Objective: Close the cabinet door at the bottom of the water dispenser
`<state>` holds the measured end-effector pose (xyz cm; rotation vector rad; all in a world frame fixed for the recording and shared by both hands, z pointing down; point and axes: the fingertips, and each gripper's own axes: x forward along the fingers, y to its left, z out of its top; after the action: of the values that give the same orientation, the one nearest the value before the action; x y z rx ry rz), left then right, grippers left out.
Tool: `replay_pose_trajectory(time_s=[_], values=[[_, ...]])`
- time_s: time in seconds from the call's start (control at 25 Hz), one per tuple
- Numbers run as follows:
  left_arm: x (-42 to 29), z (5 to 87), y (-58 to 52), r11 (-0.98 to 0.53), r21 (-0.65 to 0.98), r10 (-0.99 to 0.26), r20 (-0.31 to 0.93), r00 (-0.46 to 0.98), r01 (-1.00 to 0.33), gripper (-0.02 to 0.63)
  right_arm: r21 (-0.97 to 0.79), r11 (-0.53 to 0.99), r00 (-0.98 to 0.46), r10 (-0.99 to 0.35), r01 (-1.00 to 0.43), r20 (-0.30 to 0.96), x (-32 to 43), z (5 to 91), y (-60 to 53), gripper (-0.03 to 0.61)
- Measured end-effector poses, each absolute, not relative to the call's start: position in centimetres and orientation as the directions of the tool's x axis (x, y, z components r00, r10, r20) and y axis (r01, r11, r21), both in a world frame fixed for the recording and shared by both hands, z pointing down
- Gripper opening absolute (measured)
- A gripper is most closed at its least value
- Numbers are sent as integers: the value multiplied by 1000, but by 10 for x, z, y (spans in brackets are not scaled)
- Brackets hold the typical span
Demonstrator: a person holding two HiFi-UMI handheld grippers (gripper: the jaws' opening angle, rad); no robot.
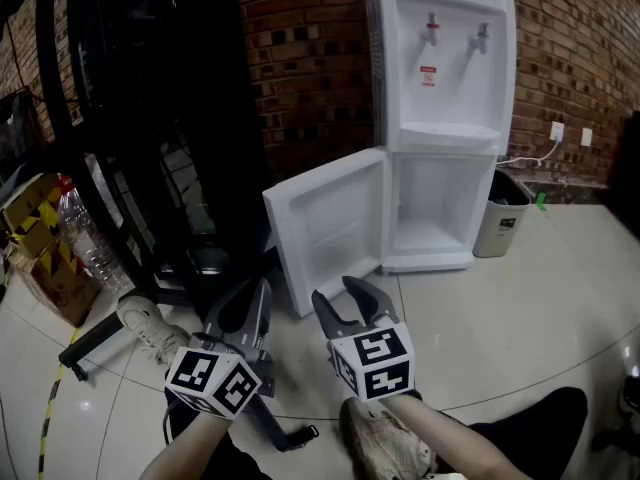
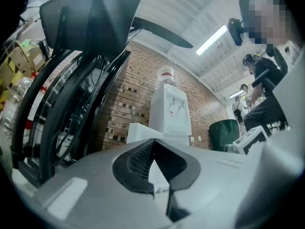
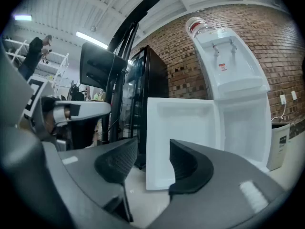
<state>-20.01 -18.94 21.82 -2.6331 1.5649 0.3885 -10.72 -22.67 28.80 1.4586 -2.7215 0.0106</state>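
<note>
Cabinet door [image 1: 330, 223] of water dispenser [image 1: 445, 58] stood wide open, right gripper [image 1: 338, 293] facing it with fingers apart and empty, left gripper [image 1: 258, 303] fingers together on nothing.

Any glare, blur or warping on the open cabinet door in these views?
Head view: cabinet door sharp, evenly lit. Right gripper view: fisheye bows the water dispenser, door crisp. Left gripper view: left gripper blocks most of the door; ceiling light blown out.

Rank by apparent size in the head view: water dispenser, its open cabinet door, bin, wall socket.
water dispenser
cabinet door
bin
wall socket
The door stands nearer the camera, so it looks somewhat enlarged.
</note>
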Motion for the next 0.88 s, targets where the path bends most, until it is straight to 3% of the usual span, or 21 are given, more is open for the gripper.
replay_pose_trajectory(time_s=[0.16, 0.36, 0.48, 0.88], values=[[-232, 254, -204, -470, 24, -874, -154, 461, -882, 14, 45, 521, -518, -853, -852, 67, -145, 295, -256, 229], [-279, 297, -225, -328, 70, -944, -68, 323, -942, 14, 117, 455, -448, -890, -883, 84, -170, 305, -292, 230], [-291, 297, -233, -282, 155, -959, -76, 274, -947, 14, 154, 421, -410, -907, -894, 96, -180, 310, -315, 230], [-282, 281, -253, -298, 215, -952, -137, 274, -930, 14, 330, 276, -262, -961, -903, 88, -188, 320, -358, 218]])
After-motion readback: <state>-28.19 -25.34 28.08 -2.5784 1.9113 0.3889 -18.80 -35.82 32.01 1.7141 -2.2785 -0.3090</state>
